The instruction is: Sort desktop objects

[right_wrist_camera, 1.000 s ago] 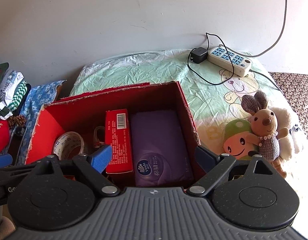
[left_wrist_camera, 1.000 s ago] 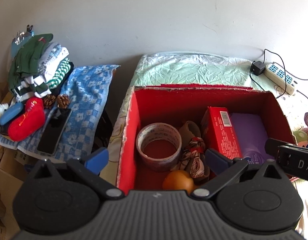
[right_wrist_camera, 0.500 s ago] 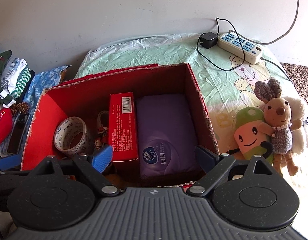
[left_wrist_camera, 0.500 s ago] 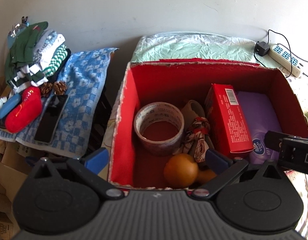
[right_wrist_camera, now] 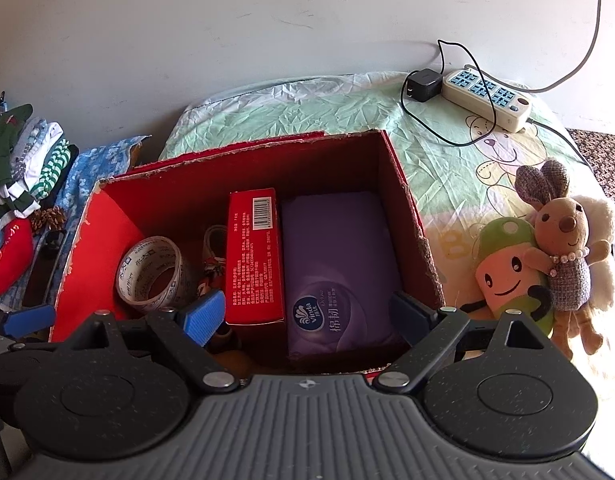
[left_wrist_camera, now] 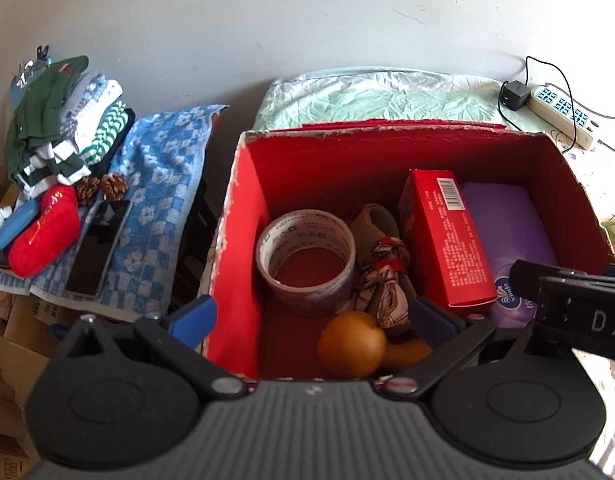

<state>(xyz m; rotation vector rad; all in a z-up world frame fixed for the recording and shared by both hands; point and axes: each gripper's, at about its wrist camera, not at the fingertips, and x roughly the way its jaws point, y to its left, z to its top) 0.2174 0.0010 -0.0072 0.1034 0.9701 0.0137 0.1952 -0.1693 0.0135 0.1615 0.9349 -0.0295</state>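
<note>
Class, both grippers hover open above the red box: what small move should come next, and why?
Probably lower the left gripper onto the orange: it lies loose at the red box's near edge, right between the open fingers, and nothing is held yet.

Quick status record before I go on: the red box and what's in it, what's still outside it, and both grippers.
container: red box, open top, on the bed sheet
inside, left to right: tape roll, patterned cloth bundle, red carton, purple tissue pack
inside, near wall: orange
outside, right of box: plush toys, power strip
outside, left of box: phone, red pouch, folded clothes, all on the blue towel
left gripper: open, empty
right gripper: open, empty
</note>
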